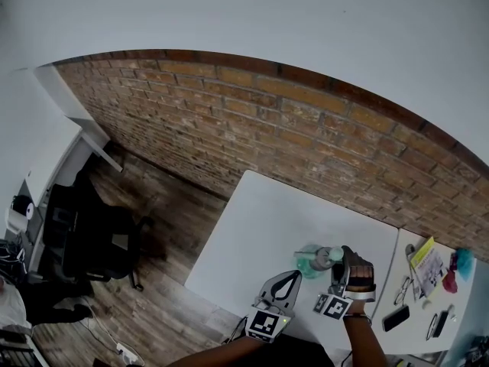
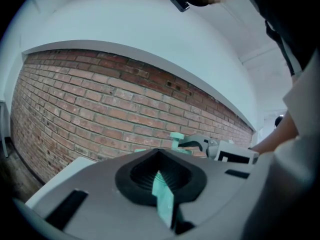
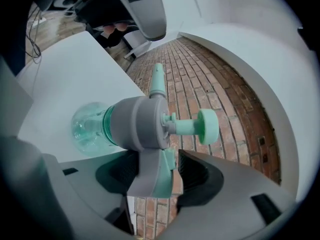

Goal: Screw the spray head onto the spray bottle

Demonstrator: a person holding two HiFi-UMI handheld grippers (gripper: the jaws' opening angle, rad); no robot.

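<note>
A clear green-tinted spray bottle [image 3: 90, 126] lies level in the air over the white table [image 1: 260, 228]. The grey spray head [image 3: 137, 129] sits on its neck, its teal knob [image 3: 207, 125] pointing right. My right gripper [image 3: 167, 176] is shut on the head's grey and teal trigger part, which stands between the jaws. In the head view the bottle [image 1: 309, 262] is just left of the right gripper [image 1: 340, 270]. My left gripper [image 1: 284, 277] hovers nearby to the left, apart from the bottle. Its jaws [image 2: 160, 176] are shut, with a teal strip at their seam.
A brick wall runs behind the table. On the neighbouring table at right lie a phone [image 1: 395, 318], glasses [image 1: 403, 287], a yellow-edged booklet [image 1: 428, 262] and a teal item [image 1: 464, 260]. A black office chair [image 1: 92, 235] stands on the wooden floor at left.
</note>
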